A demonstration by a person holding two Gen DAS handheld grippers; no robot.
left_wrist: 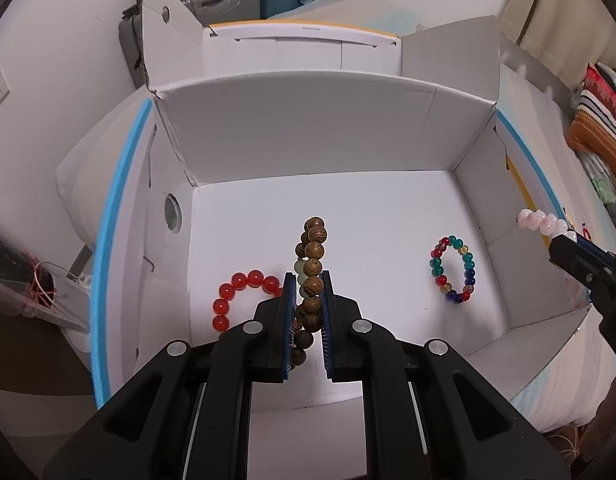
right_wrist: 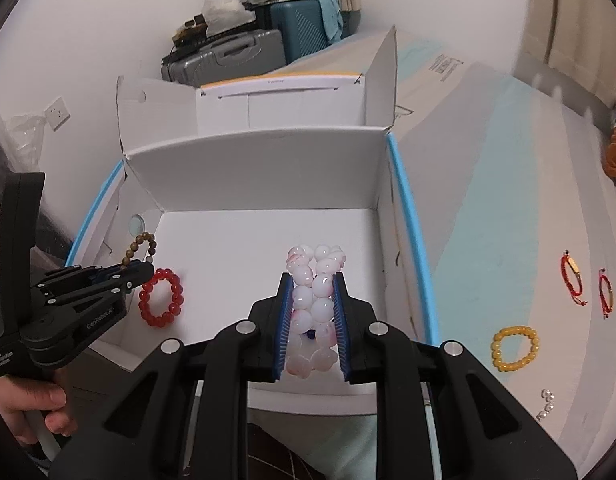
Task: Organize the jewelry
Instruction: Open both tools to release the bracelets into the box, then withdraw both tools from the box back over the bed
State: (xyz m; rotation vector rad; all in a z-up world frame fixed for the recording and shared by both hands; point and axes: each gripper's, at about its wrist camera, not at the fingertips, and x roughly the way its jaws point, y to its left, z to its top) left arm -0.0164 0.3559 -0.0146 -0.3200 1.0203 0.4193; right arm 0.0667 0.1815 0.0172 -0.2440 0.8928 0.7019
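My left gripper is shut on a brown wooden bead bracelet and holds it upright over the left part of the open white cardboard box. It also shows in the right wrist view with the bracelet. My right gripper is shut on a pink-white bead bracelet, above the box's right side; it also shows in the left wrist view. On the box floor lie a red bead bracelet and a multicoloured bead bracelet.
On the bed right of the box lie a yellow bead bracelet, two red cord bracelets, and a small pearl piece. Suitcases stand behind the box. A striped cushion lies at the far right.
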